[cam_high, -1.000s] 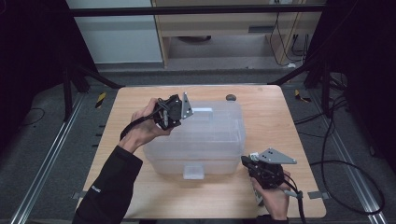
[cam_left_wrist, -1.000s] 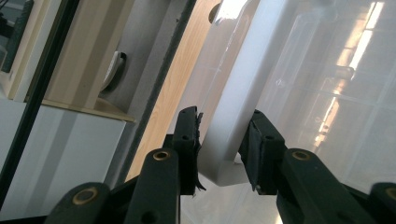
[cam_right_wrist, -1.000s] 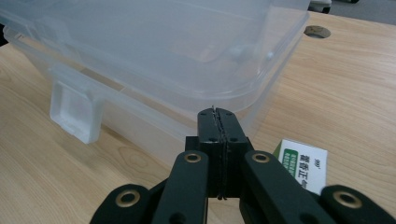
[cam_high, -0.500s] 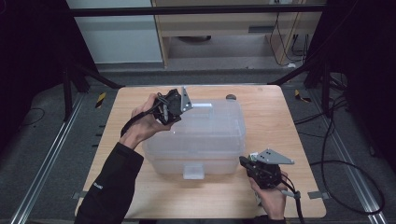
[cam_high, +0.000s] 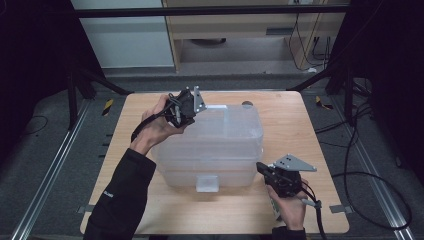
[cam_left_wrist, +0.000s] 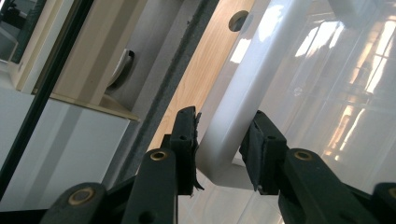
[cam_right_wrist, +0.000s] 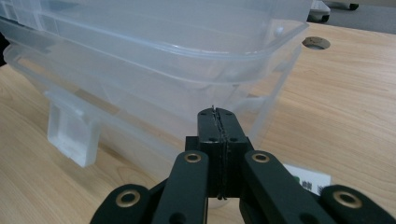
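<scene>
A clear plastic bin (cam_high: 212, 145) sits upside down in the middle of the table (cam_high: 310, 130), its rim on the wood and a latch tab (cam_high: 207, 183) at its near side. The left gripper (cam_high: 192, 111) is at the bin's far left corner; in the left gripper view its jaws are parted a little, one on each side of the bin's white edge (cam_left_wrist: 243, 100), the left pad touching it and the right pad just clear or barely touching. The right gripper (cam_high: 263, 169) is at the bin's near right corner, low by the rim; in the right gripper view its jaws are pressed together with nothing between them, tips just short of the bin wall (cam_right_wrist: 154, 88). A round hole (cam_high: 247, 104) in the table lies just beyond the bin's far right corner.
</scene>
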